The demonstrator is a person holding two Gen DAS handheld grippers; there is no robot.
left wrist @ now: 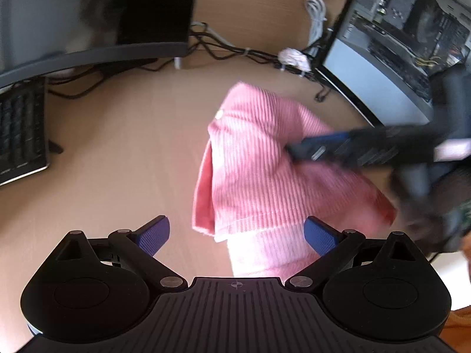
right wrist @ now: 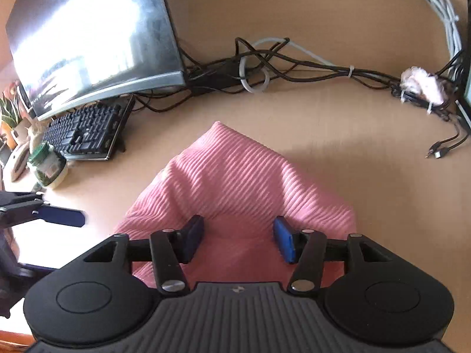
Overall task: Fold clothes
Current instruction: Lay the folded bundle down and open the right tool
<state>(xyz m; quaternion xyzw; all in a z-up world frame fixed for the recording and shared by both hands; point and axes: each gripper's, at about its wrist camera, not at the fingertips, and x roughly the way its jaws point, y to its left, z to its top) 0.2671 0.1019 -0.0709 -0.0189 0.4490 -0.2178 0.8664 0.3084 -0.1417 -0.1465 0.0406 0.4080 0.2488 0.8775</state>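
Pink ribbed garment, apparently one, between two open grippers.

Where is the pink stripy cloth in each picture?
Left wrist view: the pink ribbed cloth lies right of centre on the wooden desk, ahead of the open left hand-held gripper.
Right wrist view: the cloth sits at centre, reaching under the open right hand-held gripper.
Shared landmark: the crumpled white tissue on the cables.
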